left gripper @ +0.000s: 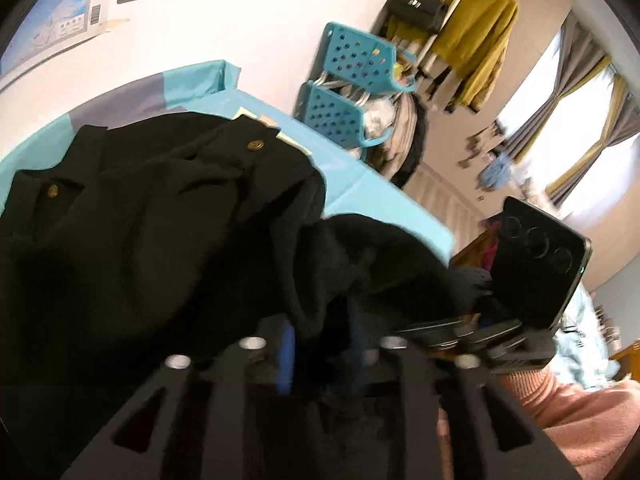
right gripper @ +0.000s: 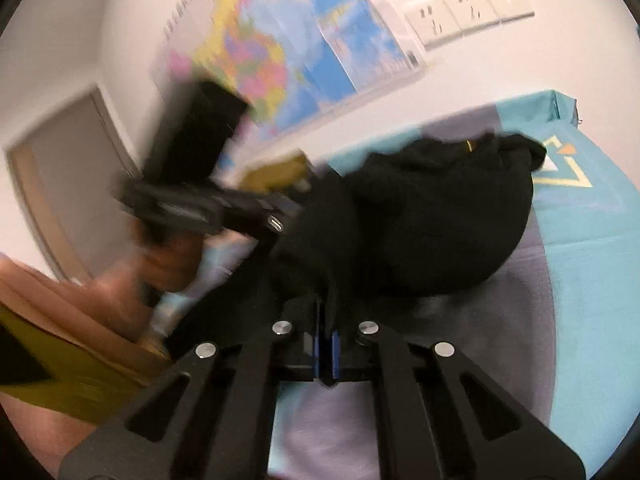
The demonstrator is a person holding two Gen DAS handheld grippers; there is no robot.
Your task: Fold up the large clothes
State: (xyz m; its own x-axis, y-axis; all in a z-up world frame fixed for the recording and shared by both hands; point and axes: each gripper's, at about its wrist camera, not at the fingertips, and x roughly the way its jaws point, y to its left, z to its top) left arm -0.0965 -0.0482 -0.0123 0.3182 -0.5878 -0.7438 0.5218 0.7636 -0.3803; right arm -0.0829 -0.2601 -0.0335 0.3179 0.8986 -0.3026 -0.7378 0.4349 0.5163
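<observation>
A large black garment (left gripper: 152, 216) with brass buttons lies bunched on a table covered in a light blue and grey cloth (left gripper: 360, 184). My left gripper (left gripper: 320, 344) has its blue-padded fingers apart with a fold of the black fabric hanging between them. My right gripper (right gripper: 327, 344) is shut on an edge of the same black garment (right gripper: 420, 220), lifted just above the cloth (right gripper: 592, 216). The other gripper shows blurred at the left of the right wrist view (right gripper: 208, 208) and at the right of the left wrist view (left gripper: 520, 320).
Blue perforated baskets (left gripper: 352, 80) stand beyond the table's far edge. A mustard coat (left gripper: 468, 36) hangs on a rack near curtained windows. A wall map (right gripper: 288, 52) and sockets (right gripper: 468, 12) are on the white wall. A pink sleeve (left gripper: 580, 412) is at the lower right.
</observation>
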